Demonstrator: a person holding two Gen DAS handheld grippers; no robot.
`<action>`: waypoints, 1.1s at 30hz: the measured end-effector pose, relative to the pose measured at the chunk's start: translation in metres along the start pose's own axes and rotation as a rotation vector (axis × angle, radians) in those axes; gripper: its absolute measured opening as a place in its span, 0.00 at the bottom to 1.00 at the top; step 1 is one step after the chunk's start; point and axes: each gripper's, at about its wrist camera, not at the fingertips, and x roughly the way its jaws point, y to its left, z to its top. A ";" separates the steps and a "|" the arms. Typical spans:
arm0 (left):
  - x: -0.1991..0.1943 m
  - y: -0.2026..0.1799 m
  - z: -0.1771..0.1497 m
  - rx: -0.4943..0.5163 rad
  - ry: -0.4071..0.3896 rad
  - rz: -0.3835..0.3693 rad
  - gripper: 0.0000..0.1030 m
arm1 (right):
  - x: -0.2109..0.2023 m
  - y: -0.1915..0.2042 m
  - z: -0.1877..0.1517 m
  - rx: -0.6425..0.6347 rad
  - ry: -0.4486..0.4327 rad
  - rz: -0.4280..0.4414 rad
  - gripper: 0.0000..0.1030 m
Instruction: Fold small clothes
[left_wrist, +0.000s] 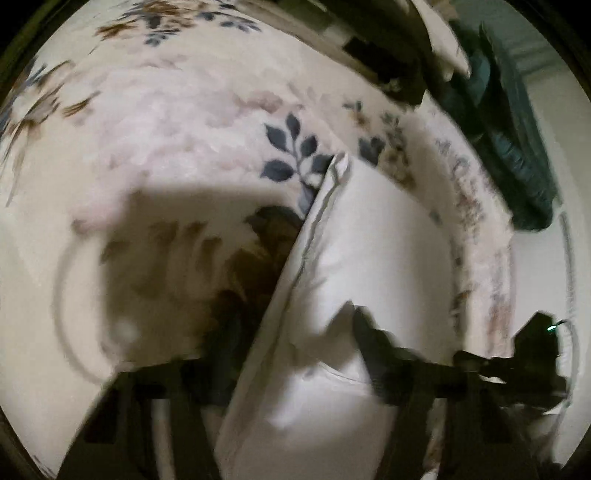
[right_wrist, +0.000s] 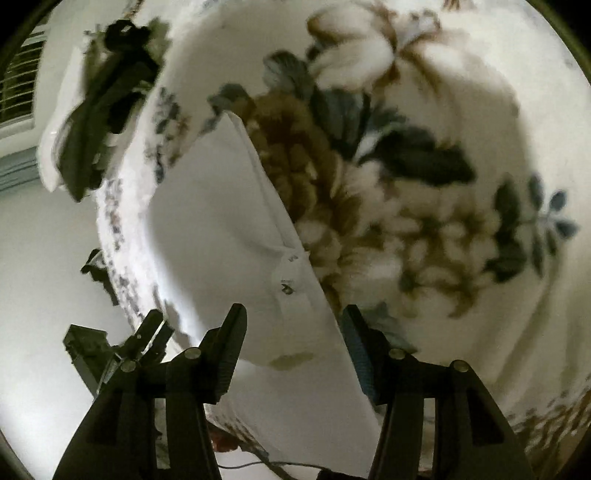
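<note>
A small white garment (left_wrist: 362, 251) lies on a floral bedspread (left_wrist: 166, 129). In the left wrist view it runs from the middle down between my left gripper's (left_wrist: 288, 354) fingers, which stand wide apart; the view is blurred. In the right wrist view the same white garment (right_wrist: 221, 221), with a small label along its hem, lies between the fingers of my right gripper (right_wrist: 291, 314), which is open over its near end. The other gripper (right_wrist: 147, 332) shows at the lower left of that view.
The bedspread (right_wrist: 424, 184) has large brown and blue flowers. A pile of dark green clothes (left_wrist: 517, 147) lies at the bed's far right; it also shows in the right wrist view (right_wrist: 107, 92). A white wall and window blinds (right_wrist: 18, 85) lie beyond.
</note>
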 end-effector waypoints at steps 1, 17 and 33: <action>0.006 0.001 -0.001 0.008 0.025 0.014 0.33 | 0.004 0.000 -0.001 0.000 -0.002 -0.029 0.54; -0.077 0.048 -0.083 -0.082 0.073 -0.107 0.69 | -0.031 -0.017 -0.066 -0.035 0.050 -0.093 0.53; -0.044 0.075 -0.218 -0.111 0.248 -0.061 0.66 | 0.054 -0.092 -0.197 0.013 0.265 -0.102 0.54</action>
